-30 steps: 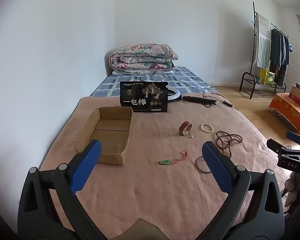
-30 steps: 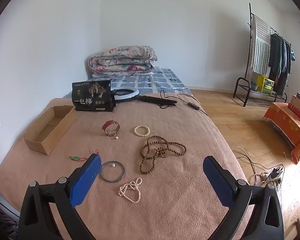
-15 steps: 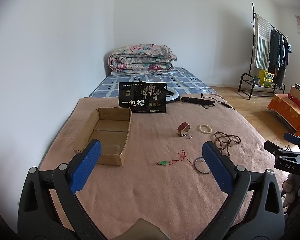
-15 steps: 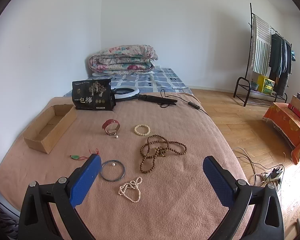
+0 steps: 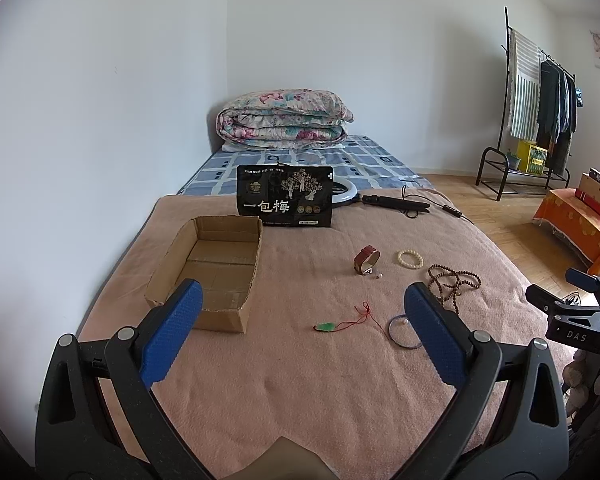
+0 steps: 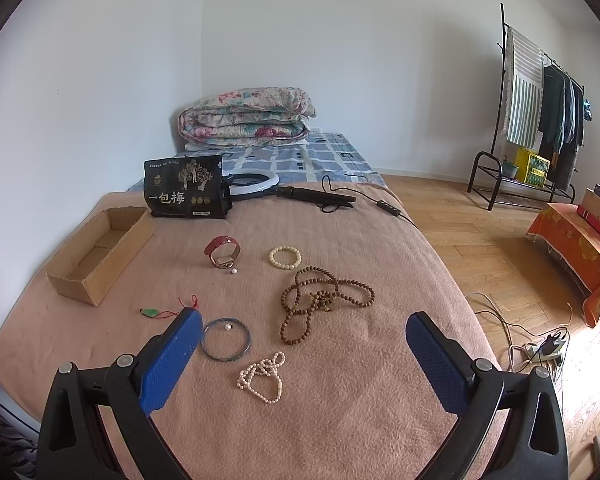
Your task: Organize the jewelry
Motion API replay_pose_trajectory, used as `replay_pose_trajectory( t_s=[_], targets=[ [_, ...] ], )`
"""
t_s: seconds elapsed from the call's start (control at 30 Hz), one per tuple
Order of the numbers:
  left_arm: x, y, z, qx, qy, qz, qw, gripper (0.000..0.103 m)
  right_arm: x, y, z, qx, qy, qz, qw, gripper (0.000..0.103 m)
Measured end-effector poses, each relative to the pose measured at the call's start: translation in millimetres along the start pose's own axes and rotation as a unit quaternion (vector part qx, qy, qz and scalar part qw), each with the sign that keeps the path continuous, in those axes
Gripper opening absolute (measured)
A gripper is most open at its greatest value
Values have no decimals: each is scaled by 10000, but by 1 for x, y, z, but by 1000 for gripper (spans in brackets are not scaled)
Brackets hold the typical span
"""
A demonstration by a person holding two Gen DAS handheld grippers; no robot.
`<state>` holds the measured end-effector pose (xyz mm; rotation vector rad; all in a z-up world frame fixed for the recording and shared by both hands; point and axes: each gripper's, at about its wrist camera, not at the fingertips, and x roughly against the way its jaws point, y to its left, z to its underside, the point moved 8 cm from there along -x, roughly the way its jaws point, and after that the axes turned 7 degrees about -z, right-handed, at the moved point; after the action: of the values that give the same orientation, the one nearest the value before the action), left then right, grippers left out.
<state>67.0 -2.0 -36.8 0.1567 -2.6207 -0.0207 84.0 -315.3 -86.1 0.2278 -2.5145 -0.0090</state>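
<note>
Jewelry lies spread on a pink blanket: a red-strap watch [image 6: 222, 253], a cream bead bracelet [image 6: 285, 257], a long brown bead necklace [image 6: 320, 300], a blue bangle [image 6: 225, 338] with a pearl inside, a white pearl strand [image 6: 262, 376] and a green pendant on red cord [image 6: 152, 312]. An empty cardboard box [image 5: 216, 268] sits at the left. My left gripper [image 5: 302, 330] hangs open above the blanket, near the box and the pendant [image 5: 326, 326]. My right gripper [image 6: 304, 354] is open too, over the bangle and pearl strand, holding nothing.
A black printed pouch [image 5: 285, 196] stands behind the box. A ring light with cable [image 6: 256, 182] and a folded floral quilt [image 6: 246, 120] lie further back. Right of the bed are wooden floor, a clothes rack [image 6: 540, 120], an orange-covered stand [image 6: 576, 240] and floor cables [image 6: 540, 348].
Both views have shifted only slightly; the left gripper drew back a little and the scene sits marginally further off. Both grippers stay open and no jewelry has moved.
</note>
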Motion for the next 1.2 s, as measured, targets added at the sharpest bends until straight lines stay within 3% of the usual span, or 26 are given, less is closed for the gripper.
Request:
replay_pose_trajectory(
  t_s=[1.2],
  targets=[
    [-1, 1, 0, 12, -5, 13, 10000, 102, -2, 0, 1, -6, 30, -6, 10000, 103]
  ],
)
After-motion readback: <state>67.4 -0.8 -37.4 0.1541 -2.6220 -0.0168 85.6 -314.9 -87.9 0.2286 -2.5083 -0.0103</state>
